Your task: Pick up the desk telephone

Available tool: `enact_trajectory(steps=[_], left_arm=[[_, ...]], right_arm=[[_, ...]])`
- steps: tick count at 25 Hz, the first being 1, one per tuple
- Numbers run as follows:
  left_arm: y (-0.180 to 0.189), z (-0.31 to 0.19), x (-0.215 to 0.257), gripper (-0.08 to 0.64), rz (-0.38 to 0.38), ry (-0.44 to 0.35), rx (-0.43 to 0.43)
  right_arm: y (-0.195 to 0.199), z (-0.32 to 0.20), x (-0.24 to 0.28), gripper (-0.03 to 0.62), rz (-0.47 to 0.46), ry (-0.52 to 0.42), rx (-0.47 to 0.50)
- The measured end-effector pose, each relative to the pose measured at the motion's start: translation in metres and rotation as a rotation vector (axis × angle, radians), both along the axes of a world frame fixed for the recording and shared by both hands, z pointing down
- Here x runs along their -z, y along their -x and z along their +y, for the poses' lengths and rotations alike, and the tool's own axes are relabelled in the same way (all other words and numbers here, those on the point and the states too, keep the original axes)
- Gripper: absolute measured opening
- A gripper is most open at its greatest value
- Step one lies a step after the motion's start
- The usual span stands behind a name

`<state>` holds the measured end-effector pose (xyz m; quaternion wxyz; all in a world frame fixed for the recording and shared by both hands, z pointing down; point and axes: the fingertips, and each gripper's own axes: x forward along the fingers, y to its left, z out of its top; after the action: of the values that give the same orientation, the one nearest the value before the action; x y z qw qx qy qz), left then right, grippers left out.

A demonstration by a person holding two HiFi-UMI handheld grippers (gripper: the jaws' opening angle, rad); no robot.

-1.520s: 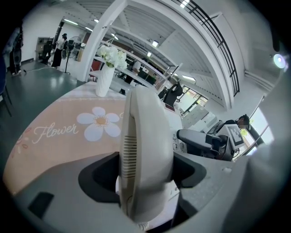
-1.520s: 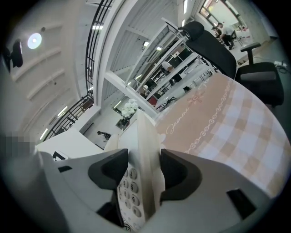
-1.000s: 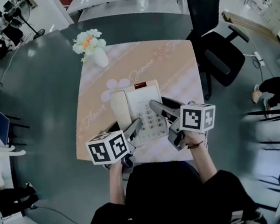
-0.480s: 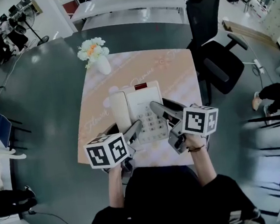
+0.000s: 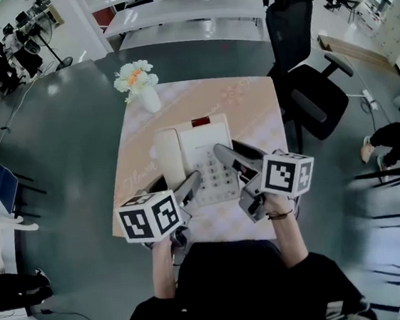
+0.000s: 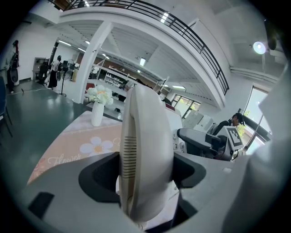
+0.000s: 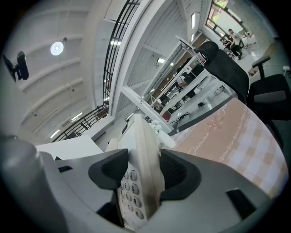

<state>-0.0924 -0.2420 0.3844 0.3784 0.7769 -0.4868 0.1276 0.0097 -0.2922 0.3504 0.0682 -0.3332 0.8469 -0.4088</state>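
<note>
1. A peach, flower-printed cloth [image 5: 251, 107] covers the table, with a dark grey surface [image 5: 61, 135] around it in an open office.
2. The cream plastic desk telephone [image 5: 205, 144] is mid-cloth, its rounded handset [image 6: 145, 154] on the left.
3. The left gripper [image 5: 190, 184] clamps the handset, and the right gripper [image 5: 235, 175] pinches the phone's right edge.
4. A vase of flowers [image 5: 141, 87] stands apart, with a black swivel chair [image 5: 313, 85] to the right.

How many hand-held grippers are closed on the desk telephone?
2. The left hand-held gripper clamps the handset on the telephone's left side; the right hand-held gripper clamps its right edge beside the keypad.
</note>
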Motion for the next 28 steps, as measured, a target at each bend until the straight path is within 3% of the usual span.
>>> enact_trajectory(steps=[11,28], left_arm=[[0.000,-0.001,0.015,0.324,0.004,-0.033,-0.010],[-0.002,0.000,0.001,0.324,0.037,-0.016,-0.007]], right_arm=[[0.001,0.002,0.020,0.206,-0.023,-0.052,-0.003],[-0.006,0.002,-0.002,0.206,0.041,0.013,-0.047]])
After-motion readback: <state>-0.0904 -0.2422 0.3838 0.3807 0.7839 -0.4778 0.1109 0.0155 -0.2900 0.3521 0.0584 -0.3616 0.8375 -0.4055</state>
